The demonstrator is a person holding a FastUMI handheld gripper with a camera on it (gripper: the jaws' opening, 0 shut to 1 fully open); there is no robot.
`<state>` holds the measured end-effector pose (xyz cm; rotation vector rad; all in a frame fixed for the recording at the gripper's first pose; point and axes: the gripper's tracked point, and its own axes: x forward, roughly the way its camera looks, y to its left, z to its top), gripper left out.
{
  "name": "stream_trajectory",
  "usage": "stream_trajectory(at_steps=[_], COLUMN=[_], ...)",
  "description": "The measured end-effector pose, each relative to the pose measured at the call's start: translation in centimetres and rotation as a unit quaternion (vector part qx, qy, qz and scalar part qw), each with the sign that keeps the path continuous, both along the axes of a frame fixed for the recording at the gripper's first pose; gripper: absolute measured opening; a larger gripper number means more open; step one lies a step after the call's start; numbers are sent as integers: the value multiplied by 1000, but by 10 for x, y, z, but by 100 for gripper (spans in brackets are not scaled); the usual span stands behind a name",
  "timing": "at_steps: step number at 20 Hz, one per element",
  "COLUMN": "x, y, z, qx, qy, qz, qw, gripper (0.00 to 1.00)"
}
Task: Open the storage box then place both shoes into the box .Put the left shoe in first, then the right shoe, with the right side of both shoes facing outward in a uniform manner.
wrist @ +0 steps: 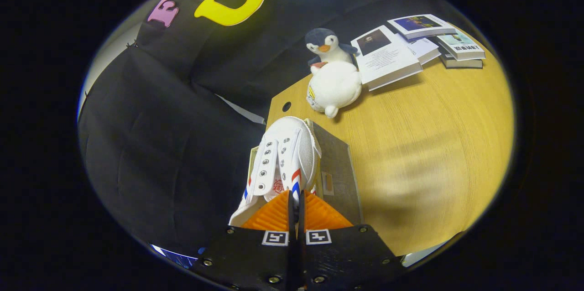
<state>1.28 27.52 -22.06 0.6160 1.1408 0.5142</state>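
Shoe [284, 156] first: your white sneaker, with red and blue stripes along its side and rows of metal eyelets, hung in the tongs with its toe pointing away from you, out over the near corner of the table [433, 145]. You had the gripper [295, 204] closed down to a narrow gap, both orange ribbed fingers [273, 215] pressing on the shoe's rear edge between them, so the shoe was held.

You had the wooden table stretching beyond and to the right of the fingers, with a small round hole [286, 106] near its far corner. Beside and partly under the shoe you could see a grey flat-topped box [335, 168] standing at the table's near corner, just to the right of the fingers; whether it was open you could not tell from here, nor whether the shoe touched it.

Beyond the shoe, close to the table's far edge, a white plush toy [335, 86] lay on the wood, and a grey and white penguin toy [326, 47] stood touching it from behind. To their right, you had a loose pile of books [417, 44] spread along the far edge, the largest one nearly against the plush toy.
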Motion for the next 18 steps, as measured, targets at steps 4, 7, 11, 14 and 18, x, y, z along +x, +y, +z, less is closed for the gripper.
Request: stream_trajectory(at_steps=[4,7,11,14,18], x=[-3,-2,-2,-2,12], y=[12,16,12,23,0], z=[-17,-23,-33,-25,7], qx=[-27,-59,-124,-113,-127], qy=[-14,-39,-92,-124,-185], qz=[13,22,41,48,21], qw=[999,997,987,985,974], gripper=[0,0,0,26,99])
